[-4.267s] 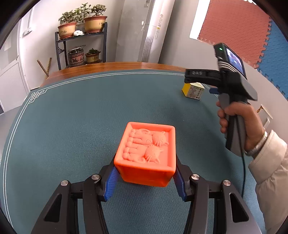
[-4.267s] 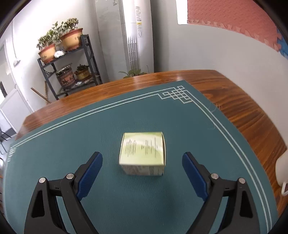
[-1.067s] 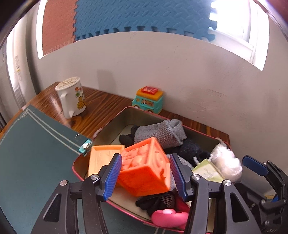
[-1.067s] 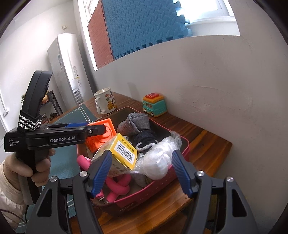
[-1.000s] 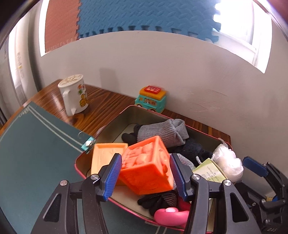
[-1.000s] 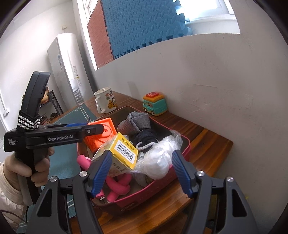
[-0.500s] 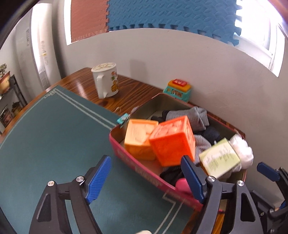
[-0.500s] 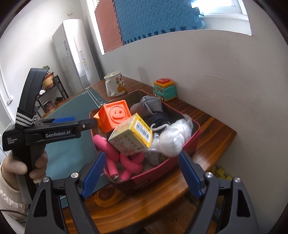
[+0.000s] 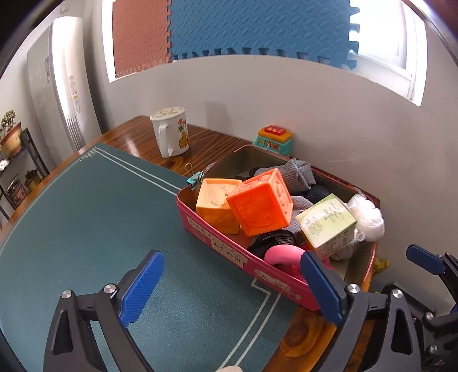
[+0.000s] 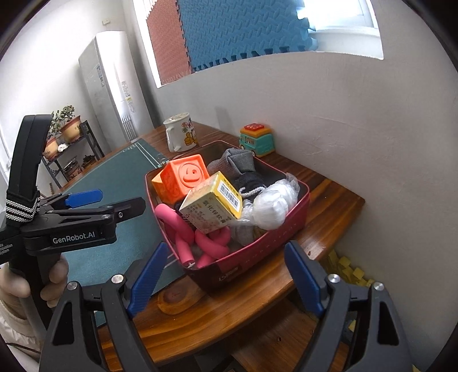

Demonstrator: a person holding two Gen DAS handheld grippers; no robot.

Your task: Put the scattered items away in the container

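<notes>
Red container (image 9: 229, 251) sits at the desk (image 10: 329, 200) corner by the wall, centre-right of the left wrist view, packed with a bright orange cube (image 9: 260, 203), paler orange cube (image 9: 214, 203), yellow-green box (image 9: 326, 223), grey socks (image 9: 297, 174), pink ring (image 9: 283, 254) and white bag (image 9: 366, 214). Left gripper (image 9: 232, 289) is over the green mat (image 9: 86, 217), fingers spreading wider, nothing between; right gripper (image 10: 226, 274) fingers spread wide, empty, below the container. Mug (image 9: 171, 134) and toy bus (image 9: 273, 140) behind, upper centre.

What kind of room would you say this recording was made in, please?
Probably a room in a home or small office: a wooden table against a wall, a standing air conditioner, potted plants on a shelf, foam mats over the window.
</notes>
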